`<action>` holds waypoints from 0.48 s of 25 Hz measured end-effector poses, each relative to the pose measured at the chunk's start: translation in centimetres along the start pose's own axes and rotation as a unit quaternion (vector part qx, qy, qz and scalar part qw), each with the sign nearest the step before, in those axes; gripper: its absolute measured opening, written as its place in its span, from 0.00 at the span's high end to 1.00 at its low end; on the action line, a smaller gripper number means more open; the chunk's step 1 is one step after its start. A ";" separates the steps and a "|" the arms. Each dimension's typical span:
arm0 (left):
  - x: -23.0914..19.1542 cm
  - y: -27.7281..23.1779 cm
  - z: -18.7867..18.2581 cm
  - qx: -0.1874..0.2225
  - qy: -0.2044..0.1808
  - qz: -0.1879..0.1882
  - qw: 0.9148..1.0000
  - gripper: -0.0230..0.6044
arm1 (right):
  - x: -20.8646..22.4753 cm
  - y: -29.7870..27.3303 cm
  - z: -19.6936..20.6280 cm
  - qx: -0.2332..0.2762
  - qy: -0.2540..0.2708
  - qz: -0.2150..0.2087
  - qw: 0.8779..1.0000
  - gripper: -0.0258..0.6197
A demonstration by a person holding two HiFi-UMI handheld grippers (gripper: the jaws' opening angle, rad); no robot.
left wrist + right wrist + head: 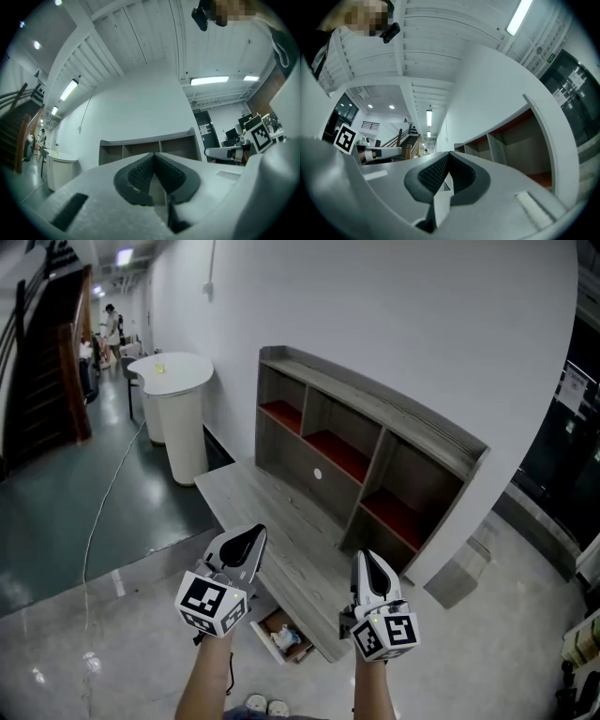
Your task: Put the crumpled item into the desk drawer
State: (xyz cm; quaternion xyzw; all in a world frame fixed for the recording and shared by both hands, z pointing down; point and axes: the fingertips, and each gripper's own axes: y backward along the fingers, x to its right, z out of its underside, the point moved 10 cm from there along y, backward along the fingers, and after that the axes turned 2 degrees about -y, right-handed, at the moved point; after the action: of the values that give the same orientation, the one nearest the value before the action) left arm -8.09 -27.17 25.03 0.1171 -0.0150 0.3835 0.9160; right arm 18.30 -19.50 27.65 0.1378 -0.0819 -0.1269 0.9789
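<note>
The main risk from here, as I judge it, is the open drawer (265, 626): it sticks out from under the front edge of the desk (281, 521). If I push it in carelessly, anything bulging above its rim could catch on that edge and jam or get dragged back out. A second risk is coming down blind, since both my tools are held high in front of the shelf unit (375, 446) and partly cover the drawer in the head view, so a quick drop could knock the desk edge or the drawer wall. My left gripper (251, 538) has its jaws pressed fully together with nothing between the pads, and my right gripper (367, 563) is closed and empty in the same way. The crumpled item (286, 638), a pale wad with a touch of blue, appears to lie inside the drawer, low between my two forearms and well below both sets of jaws, touching neither. How deep it sits I cannot tell.
</note>
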 end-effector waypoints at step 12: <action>2.0 0.6 -0.4 -0.005 -0.007 0.015 1.000 0.97 | -0.1 2.1 0.4 -0.023 0.002 0.014 1.000 0.95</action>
State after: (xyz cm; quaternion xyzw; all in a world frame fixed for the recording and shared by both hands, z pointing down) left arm -7.10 -25.27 24.96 0.1148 -0.0248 0.3960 0.9107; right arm 18.65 -17.64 28.63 0.1142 -0.0787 -0.1151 0.9836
